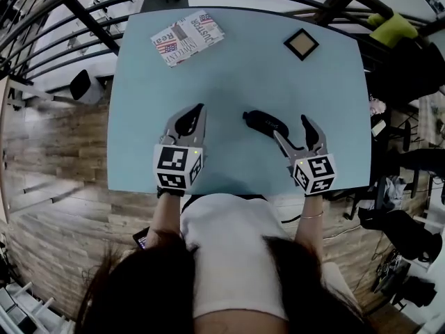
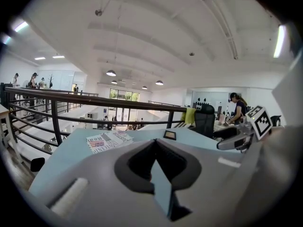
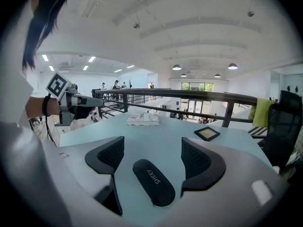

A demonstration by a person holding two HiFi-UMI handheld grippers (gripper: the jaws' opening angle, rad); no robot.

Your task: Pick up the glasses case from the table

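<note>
- A flat item printed like a newspaper (image 1: 188, 38) is lying on the light blue table (image 1: 236, 75), at the left and toward the back edge.
- The left gripper (image 1: 199, 110) is being held over the near left part of the table. Its jaws are sitting together at the tips with nothing between them.
- The glasses case (image 1: 266, 123), black and oblong, is lying flat on the table near the front edge, right of centre and apart from the left gripper.
- The right gripper (image 1: 290, 127) is pointing at the case with its jaws standing wide apart. In the right gripper view the case is lying between the two pads, touching neither.
- A small square dark-framed tile (image 1: 301, 44) is resting at the back right of the table, well apart from the case.
</note>
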